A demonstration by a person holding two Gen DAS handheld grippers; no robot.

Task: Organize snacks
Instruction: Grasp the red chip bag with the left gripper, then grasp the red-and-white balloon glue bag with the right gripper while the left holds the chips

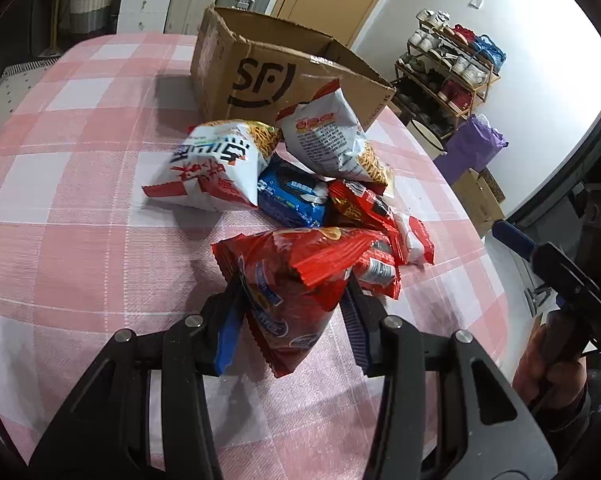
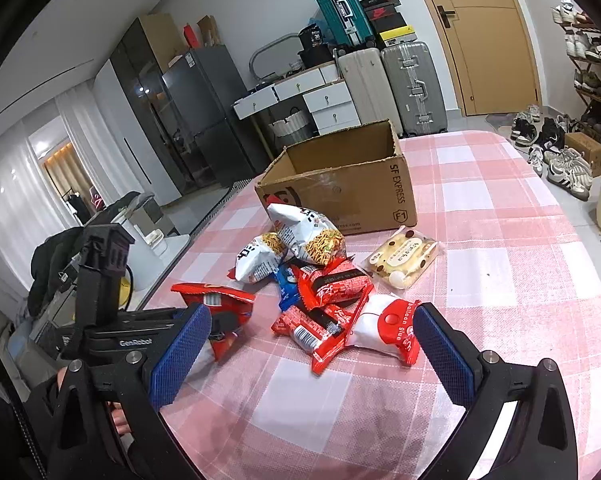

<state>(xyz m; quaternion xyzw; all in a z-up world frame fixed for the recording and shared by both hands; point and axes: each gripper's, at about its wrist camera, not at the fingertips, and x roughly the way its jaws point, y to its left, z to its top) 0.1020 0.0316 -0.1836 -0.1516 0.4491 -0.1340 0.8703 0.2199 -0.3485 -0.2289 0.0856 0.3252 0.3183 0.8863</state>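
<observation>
My left gripper (image 1: pixel 290 304) is shut on a red snack bag (image 1: pixel 288 280), its blue pads pressing both sides of the crinkled pack; the same red bag (image 2: pixel 216 308) shows at the left of the right wrist view. Behind it lies a pile: two white noodle bags (image 1: pixel 216 168) (image 1: pixel 332 136), a blue cookie pack (image 1: pixel 294 196) and small red packs (image 1: pixel 364 204). An open SF cardboard box (image 1: pixel 268 76) stands behind the pile. My right gripper (image 2: pixel 312 356) is open above the cloth, just short of a red-and-white packet (image 2: pixel 384 328) and red packs (image 2: pixel 332 292).
A pink checked cloth (image 2: pixel 500 240) covers the table. A pale pack of cakes (image 2: pixel 400 256) lies right of the pile near the box (image 2: pixel 340 184). Suitcases, drawers and a fridge stand beyond the far edge; a shoe rack (image 1: pixel 448 72) and shoes sit off the right side.
</observation>
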